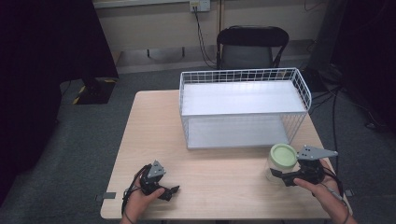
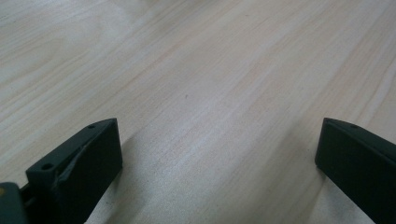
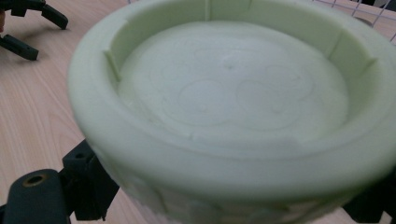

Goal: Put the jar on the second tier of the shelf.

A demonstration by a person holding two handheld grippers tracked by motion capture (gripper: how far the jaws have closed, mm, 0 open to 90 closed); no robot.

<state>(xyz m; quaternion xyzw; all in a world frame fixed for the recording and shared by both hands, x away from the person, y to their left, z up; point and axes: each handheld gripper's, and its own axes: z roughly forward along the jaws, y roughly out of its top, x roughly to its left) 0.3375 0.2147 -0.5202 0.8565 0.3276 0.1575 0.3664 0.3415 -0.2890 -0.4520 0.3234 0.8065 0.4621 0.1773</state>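
A clear jar [image 1: 276, 169] with a pale green lid [image 1: 283, 155] stands at the table's front right, just in front of the wire basket. My right gripper [image 1: 280, 177] is shut on the jar below its lid. In the right gripper view the green lid [image 3: 233, 93] sits very close, with a black jaw at either side beneath it. My left gripper [image 1: 173, 192] rests low at the table's front left, open, with nothing between its jaws. The left gripper view shows bare wood [image 2: 210, 70] between the two spread jaws.
A white wire basket [image 1: 299, 88] with two shelf levels stands on the far right half of the light wooden table [image 1: 219, 172]. A black chair [image 1: 252, 46] is behind the table. The left gripper [image 3: 44, 35] appears far off in the right gripper view.
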